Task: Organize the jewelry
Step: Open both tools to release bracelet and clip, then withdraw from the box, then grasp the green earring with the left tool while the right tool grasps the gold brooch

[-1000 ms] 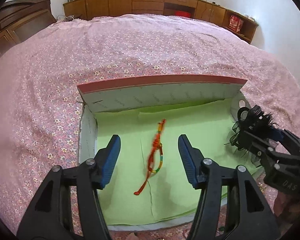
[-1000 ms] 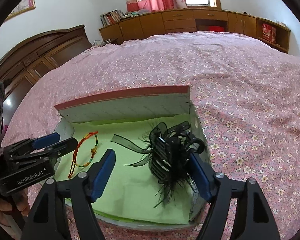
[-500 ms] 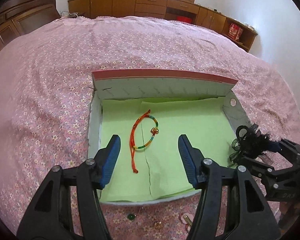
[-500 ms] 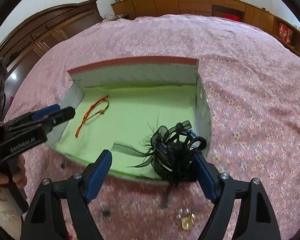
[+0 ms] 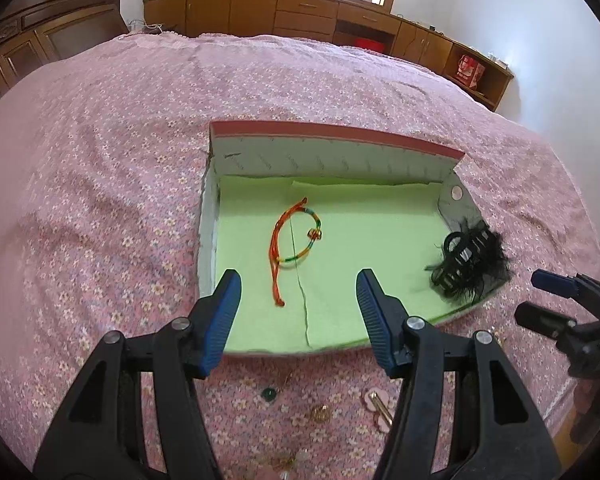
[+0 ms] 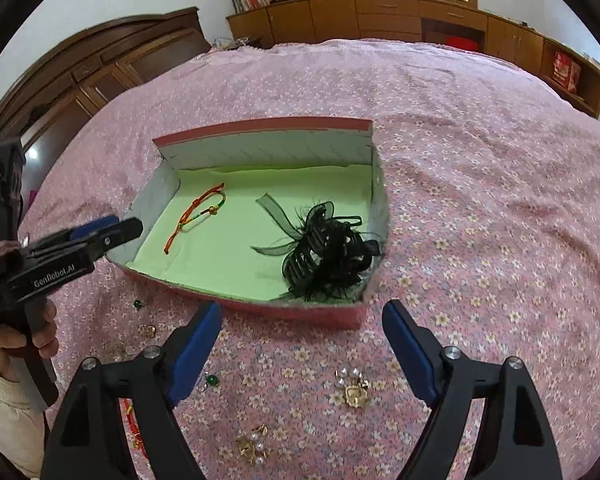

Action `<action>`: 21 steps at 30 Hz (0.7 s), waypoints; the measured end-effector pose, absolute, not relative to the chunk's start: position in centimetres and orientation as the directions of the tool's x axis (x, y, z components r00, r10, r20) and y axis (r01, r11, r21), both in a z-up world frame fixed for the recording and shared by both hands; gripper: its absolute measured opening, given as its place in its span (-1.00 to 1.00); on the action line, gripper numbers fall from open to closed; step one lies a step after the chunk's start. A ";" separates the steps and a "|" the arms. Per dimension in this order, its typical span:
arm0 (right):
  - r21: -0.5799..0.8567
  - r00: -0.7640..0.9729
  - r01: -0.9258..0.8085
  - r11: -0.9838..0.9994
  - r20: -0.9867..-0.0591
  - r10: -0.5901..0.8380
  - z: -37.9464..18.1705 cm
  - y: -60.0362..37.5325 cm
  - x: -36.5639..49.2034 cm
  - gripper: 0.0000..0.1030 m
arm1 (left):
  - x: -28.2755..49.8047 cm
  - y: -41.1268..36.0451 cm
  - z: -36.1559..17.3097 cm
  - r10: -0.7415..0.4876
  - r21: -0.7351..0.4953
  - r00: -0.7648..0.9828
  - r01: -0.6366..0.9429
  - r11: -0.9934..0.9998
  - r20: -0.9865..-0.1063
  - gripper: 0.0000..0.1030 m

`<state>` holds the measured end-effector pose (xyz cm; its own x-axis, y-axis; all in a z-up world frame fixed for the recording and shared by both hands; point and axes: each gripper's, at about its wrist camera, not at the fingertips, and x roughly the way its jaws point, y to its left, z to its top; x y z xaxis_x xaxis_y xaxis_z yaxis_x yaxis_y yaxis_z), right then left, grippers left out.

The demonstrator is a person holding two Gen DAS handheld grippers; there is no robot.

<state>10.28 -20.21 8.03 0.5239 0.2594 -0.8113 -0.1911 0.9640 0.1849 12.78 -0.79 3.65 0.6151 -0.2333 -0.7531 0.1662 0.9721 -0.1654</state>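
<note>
Box: a shallow cardboard box (image 6: 256,152) with a red rim and pale ribbed inner walls is lined with light green paper and is set on the bed.
Bedspread: pink fabric (image 6: 480,168) is printed with small flowers.
Bracelet: a woven red cord bracelet (image 5: 294,240) with multicoloured segments and a small gold charm is laid on the lining toward the left side of the box.
Hair clip: a black toothed claw clip (image 6: 326,254) trimmed with sheer ribbon and feathers is lodged in the box's near right corner.
Left claw: the blue ribbed pads are held apart with nothing between them (image 5: 298,316), above the near edge of the box.
Right claw: the pads are spread wide and empty (image 6: 302,350); half a second ago the hair clip was clamped between them.
Loose pieces: pearl-and-gold earrings (image 6: 352,386) and a green bead (image 6: 212,380) are scattered on the bedspread in front of the box.
Writing: "GenRobot.AI" is read on the left tool's body.
</note>
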 end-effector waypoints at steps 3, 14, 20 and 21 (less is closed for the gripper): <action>0.203 0.539 -0.174 0.964 -0.799 0.265 8.1 -20.8 9.6 0.64 | 11.9 -0.5 3.6 -0.232 -0.165 0.613 0.166 0.972 -0.755 0.01; 0.225 0.546 -0.119 0.967 -0.799 0.253 5.9 -21.8 7.1 0.64 | 9.3 1.2 1.3 -0.229 -0.176 0.562 0.147 0.973 -0.795 -0.01; 0.210 0.539 -0.089 0.974 -0.812 0.224 4.1 -22.2 6.2 0.53 | 8.8 0.6 -0.5 -0.248 -0.184 0.527 0.171 0.968 -0.813 -0.09; 0.204 0.537 -0.084 0.975 -0.815 0.217 3.8 -22.2 6.1 0.51 | 8.8 0.5 -0.7 -0.248 -0.182 0.525 0.176 0.968 -0.814 -0.12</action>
